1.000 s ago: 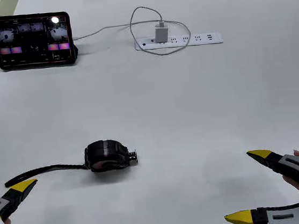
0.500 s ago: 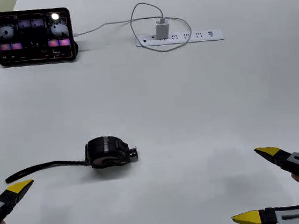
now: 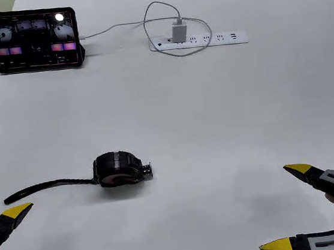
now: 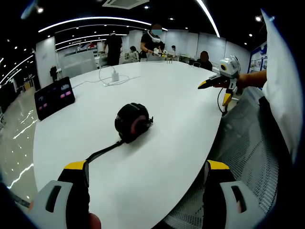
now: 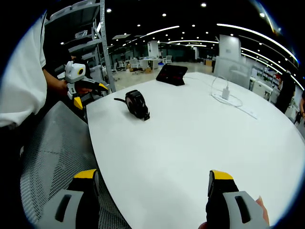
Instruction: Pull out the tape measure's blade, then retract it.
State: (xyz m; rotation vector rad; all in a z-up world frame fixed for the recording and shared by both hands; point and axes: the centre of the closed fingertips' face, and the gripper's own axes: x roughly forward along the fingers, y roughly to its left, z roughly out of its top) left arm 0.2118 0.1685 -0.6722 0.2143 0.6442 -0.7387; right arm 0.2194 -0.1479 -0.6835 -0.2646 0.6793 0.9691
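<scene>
A black tape measure (image 3: 118, 170) lies on the white table (image 3: 214, 113), its black wrist strap (image 3: 47, 186) trailing left and its blade tip at the right end. The same tape measure (image 4: 132, 121) sits ahead of my left gripper (image 4: 145, 174), which is open and holds nothing. That left gripper (image 3: 45, 244) is at the bottom-left corner of the head view. My right gripper (image 3: 288, 208) is open at the bottom right, well apart from the tape measure (image 5: 137, 104). In its own view the right gripper (image 5: 152, 182) is open over the table edge.
A dark tablet (image 3: 33, 40) stands at the far left of the table. A white power strip (image 3: 201, 39) with a plugged charger and looped cable (image 3: 161, 17) lies at the back. A grey mesh chair (image 5: 57, 152) is at the near edge. People stand in the room behind (image 4: 155, 40).
Both grippers have drawn back slightly toward the near table edge. The tape measure has not moved; the small shift in the picture comes from the head camera.
</scene>
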